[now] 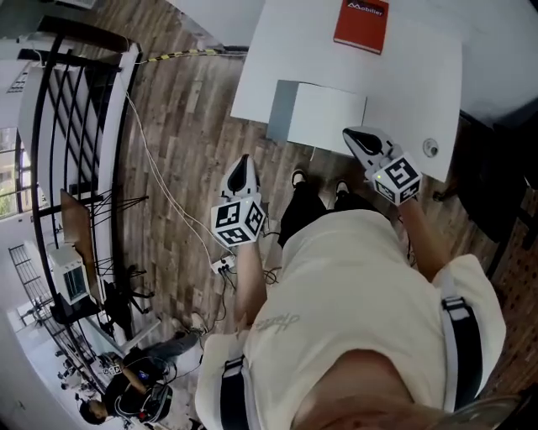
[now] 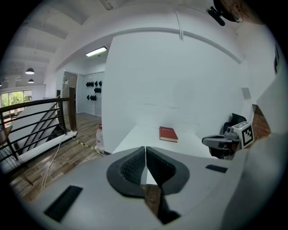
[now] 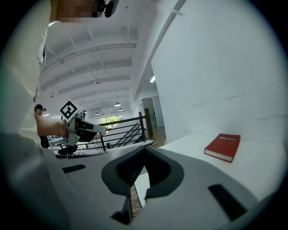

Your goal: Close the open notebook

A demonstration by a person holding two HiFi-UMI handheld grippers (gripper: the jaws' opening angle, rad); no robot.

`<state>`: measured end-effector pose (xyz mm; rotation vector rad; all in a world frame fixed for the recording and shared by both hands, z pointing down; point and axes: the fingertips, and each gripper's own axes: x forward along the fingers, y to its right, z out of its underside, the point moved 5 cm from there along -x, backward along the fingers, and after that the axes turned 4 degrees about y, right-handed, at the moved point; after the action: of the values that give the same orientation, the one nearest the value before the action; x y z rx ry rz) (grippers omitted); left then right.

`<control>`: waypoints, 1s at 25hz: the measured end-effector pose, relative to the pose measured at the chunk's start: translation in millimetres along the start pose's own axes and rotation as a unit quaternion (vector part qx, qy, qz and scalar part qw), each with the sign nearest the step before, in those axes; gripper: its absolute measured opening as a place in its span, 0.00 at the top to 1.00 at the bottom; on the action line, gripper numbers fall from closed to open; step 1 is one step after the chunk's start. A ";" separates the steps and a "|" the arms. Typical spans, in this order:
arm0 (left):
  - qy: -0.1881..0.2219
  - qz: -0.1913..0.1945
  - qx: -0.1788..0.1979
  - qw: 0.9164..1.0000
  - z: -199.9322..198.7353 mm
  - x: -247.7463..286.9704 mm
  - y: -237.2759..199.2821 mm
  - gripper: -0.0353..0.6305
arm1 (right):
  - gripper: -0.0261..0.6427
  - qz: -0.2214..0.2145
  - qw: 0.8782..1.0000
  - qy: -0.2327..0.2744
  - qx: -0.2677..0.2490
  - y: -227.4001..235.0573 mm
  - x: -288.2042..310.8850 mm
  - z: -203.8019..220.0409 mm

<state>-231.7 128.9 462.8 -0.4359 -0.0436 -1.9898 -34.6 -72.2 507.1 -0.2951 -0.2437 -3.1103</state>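
A red notebook (image 1: 362,23) lies shut, cover up, at the far side of the white table (image 1: 420,84). It also shows in the left gripper view (image 2: 168,134) and the right gripper view (image 3: 222,146). My left gripper (image 1: 243,161) hangs over the wooden floor, left of the table, its jaws shut on nothing (image 2: 146,147). My right gripper (image 1: 353,134) hovers at the table's near edge, also shut and empty (image 3: 145,147). Both are well short of the notebook. Each gripper sees the other: the right gripper (image 2: 216,140) and the left gripper (image 3: 96,130).
A white and grey panel (image 1: 315,113) sits at the table's near edge, with a round grommet (image 1: 430,148) to its right. A black railing (image 1: 76,92) runs along the left. Cables and a power strip (image 1: 223,264) lie on the floor. Another person (image 1: 134,386) is below left.
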 end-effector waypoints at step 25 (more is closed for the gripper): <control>-0.090 0.227 0.078 0.967 23.7 142.4 -92.5 0.91 | 0.95 0.208 0.977 0.038 -0.020 -18.3 87.7 -52.3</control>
<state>-360.9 52.4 545.7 -0.4748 -0.1959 -1.4806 -130.9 -61.6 470.0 -0.1961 -0.1012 -2.7060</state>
